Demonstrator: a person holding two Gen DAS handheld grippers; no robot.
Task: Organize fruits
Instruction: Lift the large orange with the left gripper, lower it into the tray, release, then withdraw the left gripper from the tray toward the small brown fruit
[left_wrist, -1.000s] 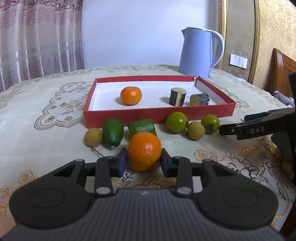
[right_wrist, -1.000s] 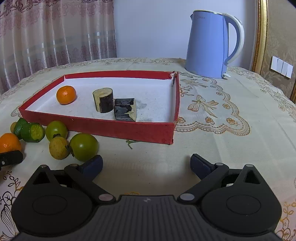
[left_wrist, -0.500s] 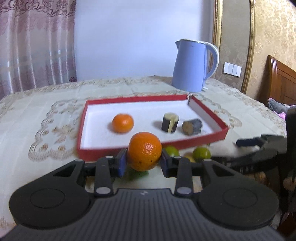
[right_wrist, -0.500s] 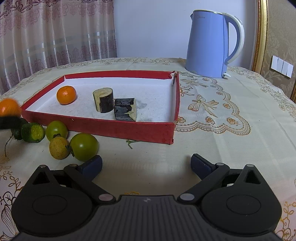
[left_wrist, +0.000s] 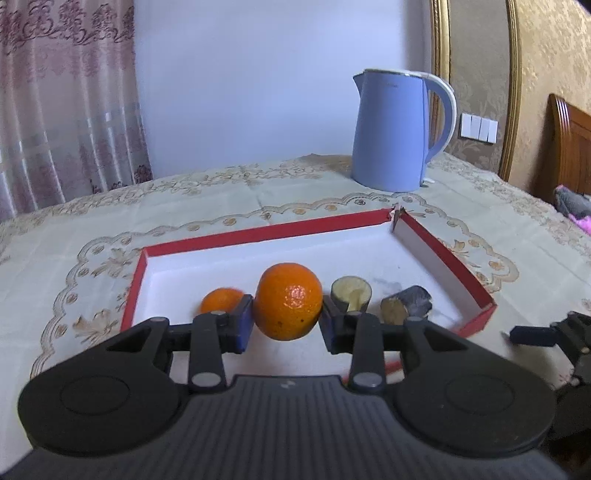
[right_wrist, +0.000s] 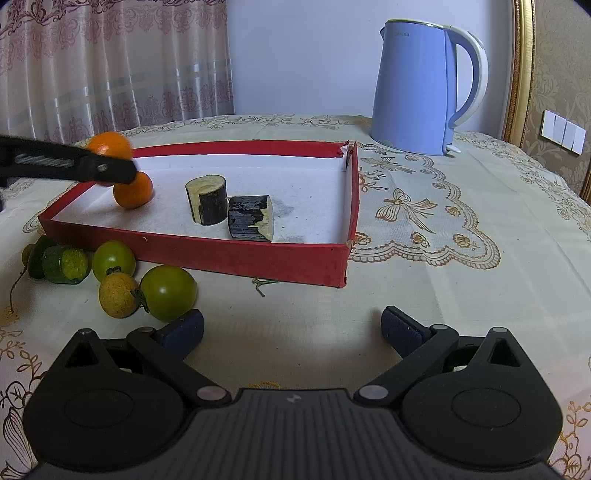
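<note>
A curtained room holds a tabletop (right_wrist: 424, 280) under an embroidered cloth, with a blue kettle (right_wrist: 417, 88) at the back. The left gripper (left_wrist: 287, 325) has its jaws clamped on an orange (left_wrist: 288, 301), carried above the red tray (right_wrist: 207, 254), probably to sit beside the second orange (right_wrist: 133, 192) already inside. Two dark cut pieces (right_wrist: 229, 208) share the tray. Green fruits (right_wrist: 168, 291) and a yellowish one (right_wrist: 118, 294) wait outside the near wall, likely unsorted. The right gripper (right_wrist: 291, 328) rests low with wide, empty jaws, near them.

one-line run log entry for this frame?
left gripper: shut on orange, above red tray | right gripper: open, empty
</note>
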